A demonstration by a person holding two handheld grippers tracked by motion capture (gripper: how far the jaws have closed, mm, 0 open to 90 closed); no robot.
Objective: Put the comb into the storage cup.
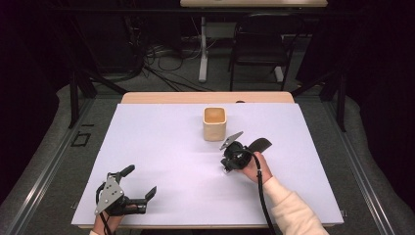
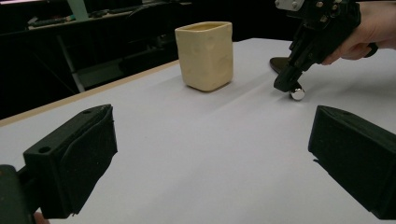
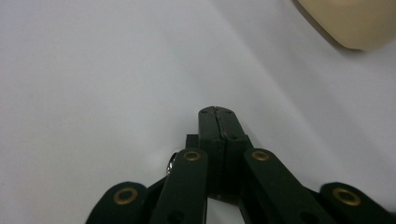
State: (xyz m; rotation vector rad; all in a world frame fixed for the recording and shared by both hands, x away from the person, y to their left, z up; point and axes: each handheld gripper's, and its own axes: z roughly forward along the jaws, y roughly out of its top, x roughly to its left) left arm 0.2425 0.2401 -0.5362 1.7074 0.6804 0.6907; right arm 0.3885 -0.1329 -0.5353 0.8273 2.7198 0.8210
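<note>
At the near left corner of the table (image 1: 161,147) the left claw (image 1: 139,182) hovers low over the white top, its jaws spread wide with nothing between them; in the left gripper view the two black pads (image 2: 74,163) stand far apart over bare surface. The hand (image 1: 105,223) holding it comes in at the near edge.

Farther in, right of the middle, the right claw (image 1: 228,168) points down at the table, gripped by the right hand (image 1: 254,166) in a pale sleeve (image 1: 293,210). Its jaws are pressed together, pad against pad, as the right gripper view shows (image 3: 217,116), with nothing clamped between them. A small shiny ball (image 2: 297,94) lies on the table right at the tip of this claw; the left gripper view shows it touching or just beside the closed tip, and in the right gripper view a glint of it (image 3: 172,162) peeks out beside the jaws.

Beyond that, toward the far edge and about midway across, a cream cup (image 1: 214,123) stands upright, near the right claw but apart from it.
</note>
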